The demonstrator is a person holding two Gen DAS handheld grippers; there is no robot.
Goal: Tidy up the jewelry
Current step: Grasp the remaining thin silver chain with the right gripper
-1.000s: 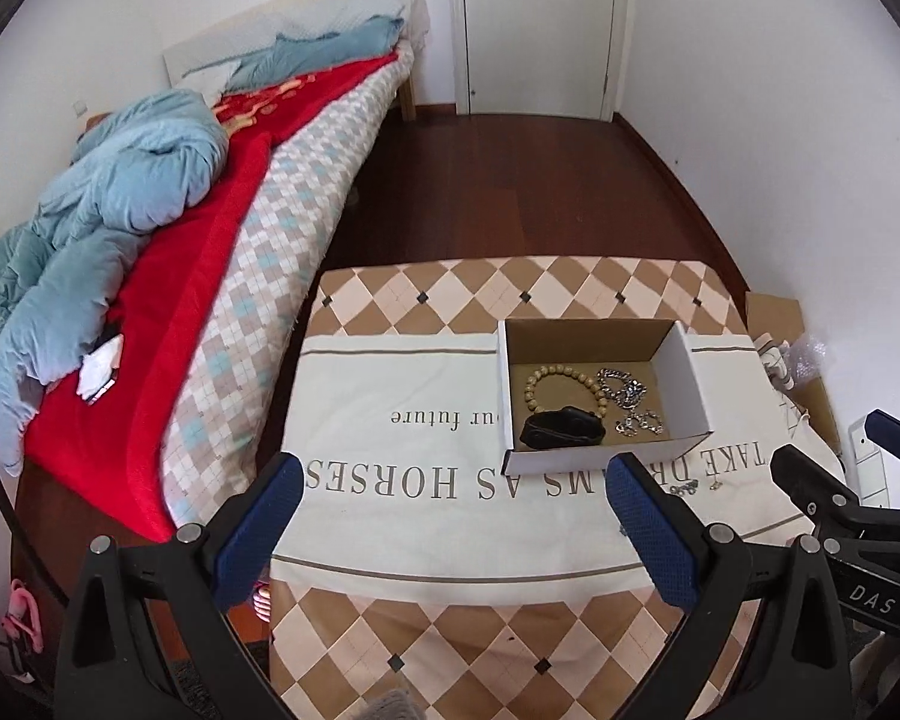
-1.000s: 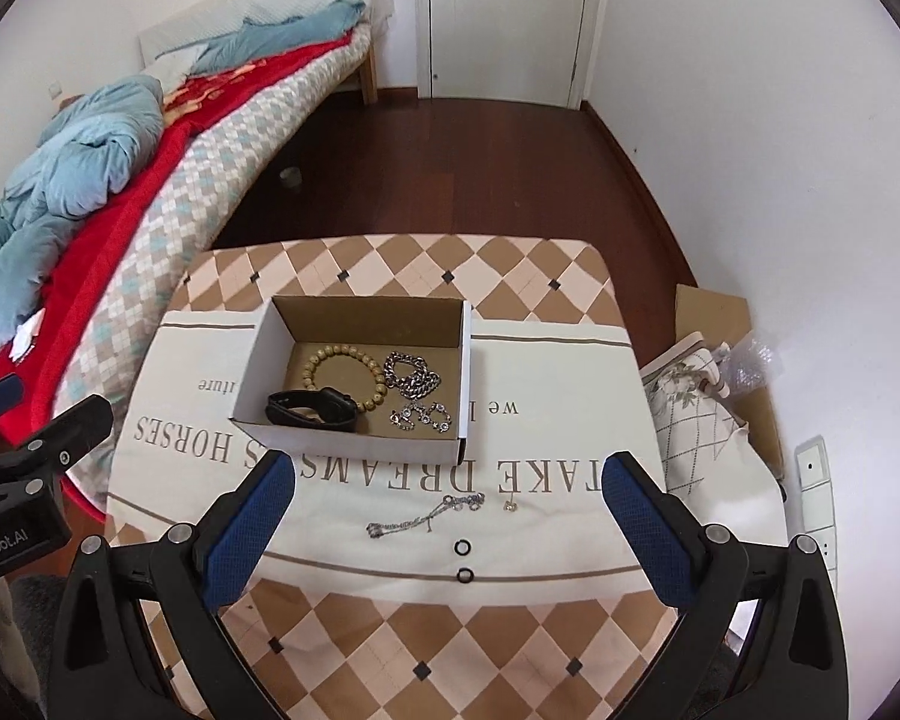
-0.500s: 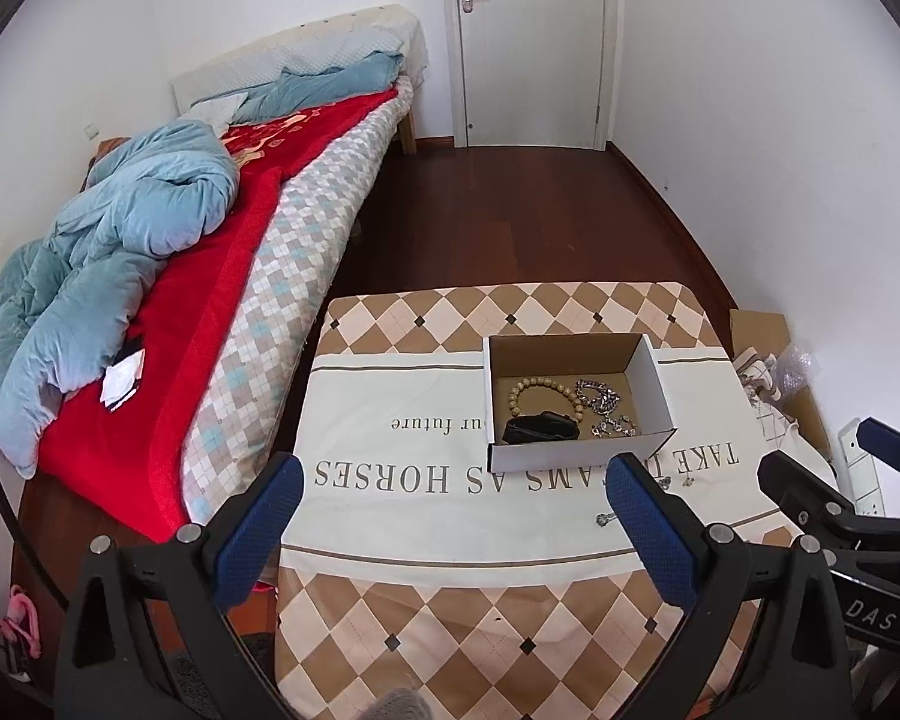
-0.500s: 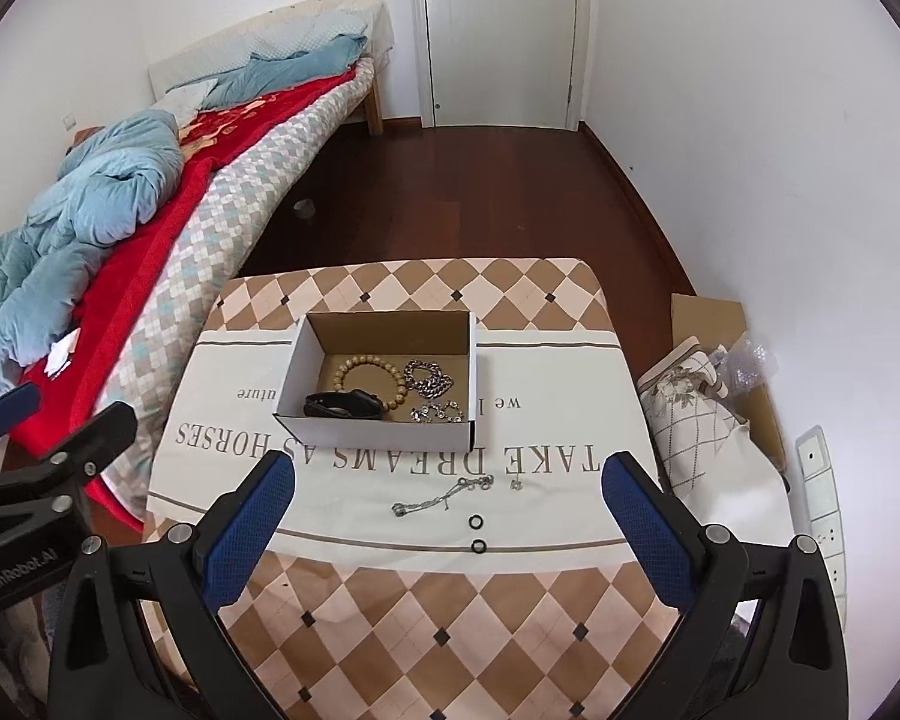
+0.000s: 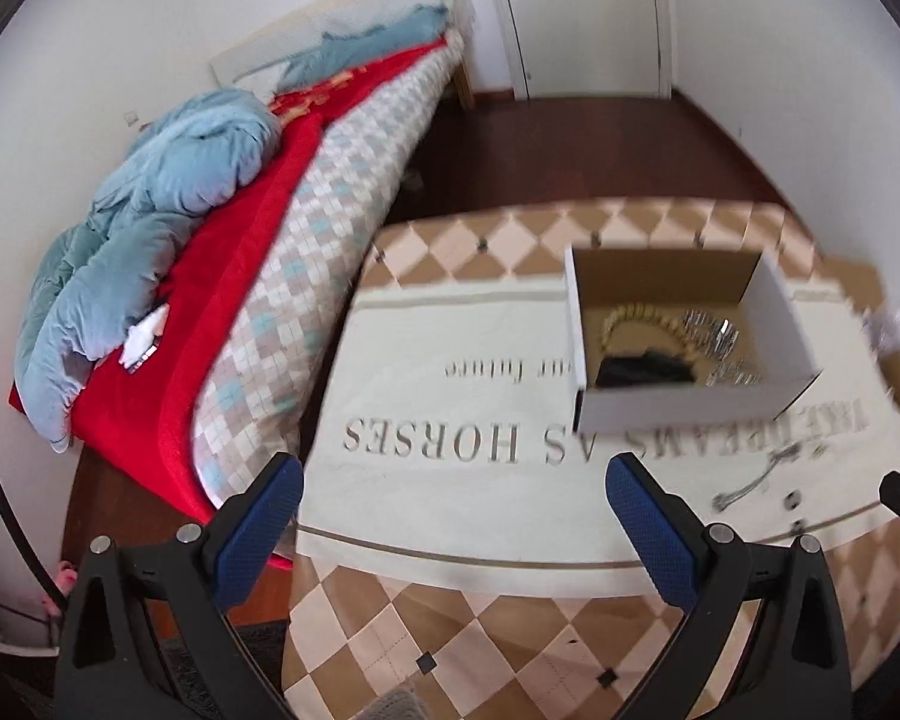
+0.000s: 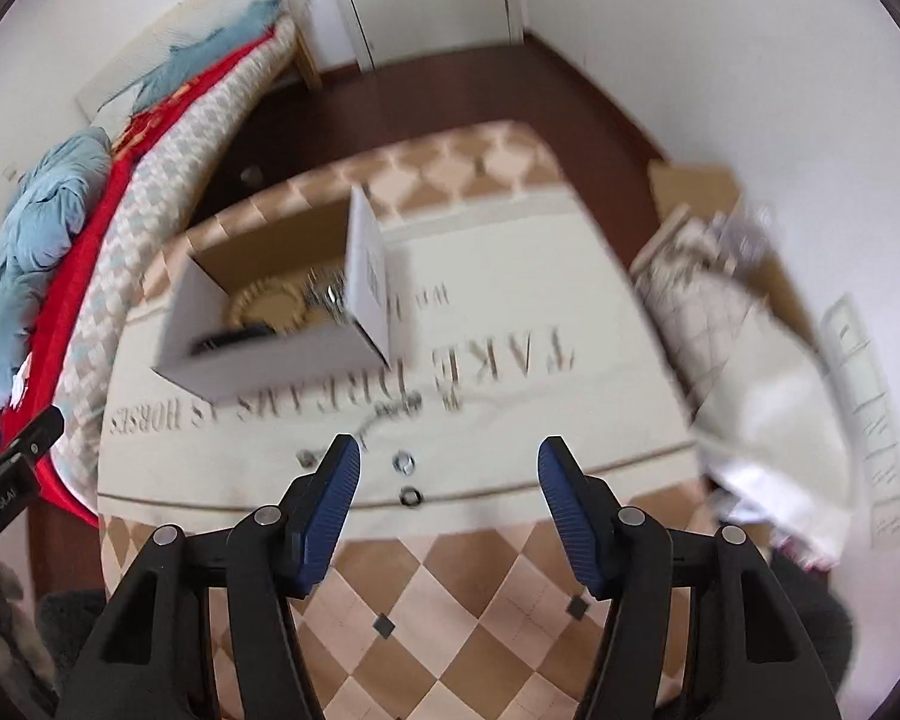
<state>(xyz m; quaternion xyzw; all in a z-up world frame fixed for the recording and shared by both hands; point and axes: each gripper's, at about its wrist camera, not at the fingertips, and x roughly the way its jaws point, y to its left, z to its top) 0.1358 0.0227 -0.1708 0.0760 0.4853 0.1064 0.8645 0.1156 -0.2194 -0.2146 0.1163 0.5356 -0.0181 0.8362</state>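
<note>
At the far left a bed (image 5: pixel 306 228) runs along the wall, with a red blanket (image 5: pixel 210 276) and a bunched light-blue duvet (image 5: pixel 150 210) on top. Just beside it stands a table (image 5: pixel 450 648) under a checked cloth with a cream runner (image 5: pixel 450 492) printed with grey lettering. The left gripper (image 5: pixel 456 516) hangs above the near left part of the runner with its blue pads spread wide and nothing between them. Further right on the runner sits an open white cardboard box (image 5: pixel 690 405); inside it lie a bracelet of wooden beads (image 5: pixel 642 321), a black band (image 5: pixel 642 369) and a heap of silver chain (image 5: pixel 714 336), all blurred. In front of the box, towards the right, a loose silver chain (image 6: pixel 390 414) lies on the runner near the lettering, and just nearer than it are two small rings (image 6: pixel 403 463), one behind the other, apart from each other. The right gripper (image 6: pixel 447 480) points down over these rings; its jaws have just been closing, yet the pads are still parted and grip nothing, with the rings seen in the gap between them and untouched. At the far right, off the table's edge, a checked cloth bundle (image 6: pixel 720 312) and flattened cardboard (image 6: pixel 696 183) lie by the white wall, too blurred to tell more.
</note>
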